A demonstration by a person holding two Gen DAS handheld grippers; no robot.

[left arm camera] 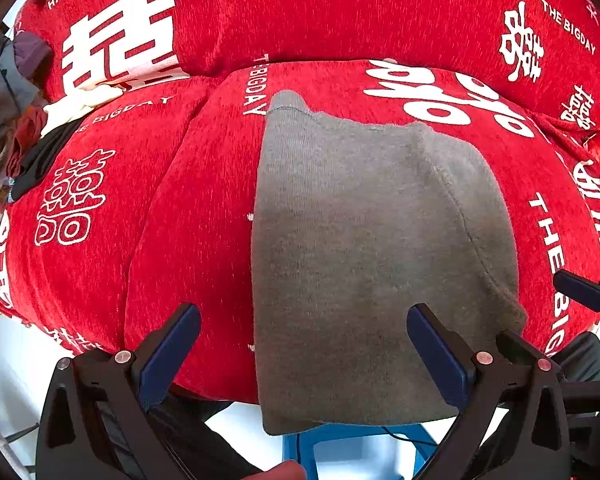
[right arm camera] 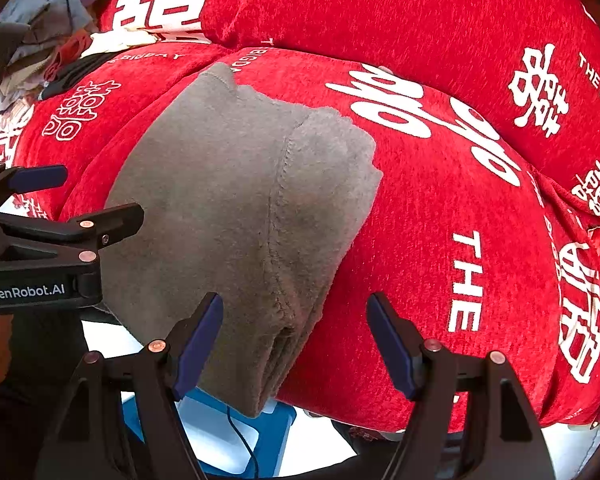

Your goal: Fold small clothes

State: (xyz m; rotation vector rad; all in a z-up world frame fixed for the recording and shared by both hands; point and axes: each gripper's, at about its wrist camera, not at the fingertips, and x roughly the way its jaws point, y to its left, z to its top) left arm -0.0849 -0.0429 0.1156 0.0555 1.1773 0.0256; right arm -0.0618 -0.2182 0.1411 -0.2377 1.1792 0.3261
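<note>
A grey knit garment [left arm camera: 364, 256] lies folded lengthwise on the red cushion [left arm camera: 188, 208], its near end hanging over the cushion's front edge. My left gripper [left arm camera: 304, 344] is open and empty, its blue pads just above the garment's near end. In the right wrist view the garment [right arm camera: 228, 216] lies left of centre with a seam down its middle. My right gripper [right arm camera: 296, 344] is open and empty, hovering over the garment's near right edge. The left gripper [right arm camera: 76, 196] shows at the left of the right wrist view, over the garment's left side.
The red cushion cover [right arm camera: 460, 200] with white lettering spans the seat and backrest. A pile of loose clothes [left arm camera: 8, 120] sits at the far left, and also shows in the right wrist view [right arm camera: 48, 28]. A blue stool [right arm camera: 236, 436] and a white floor lie below the cushion's front edge.
</note>
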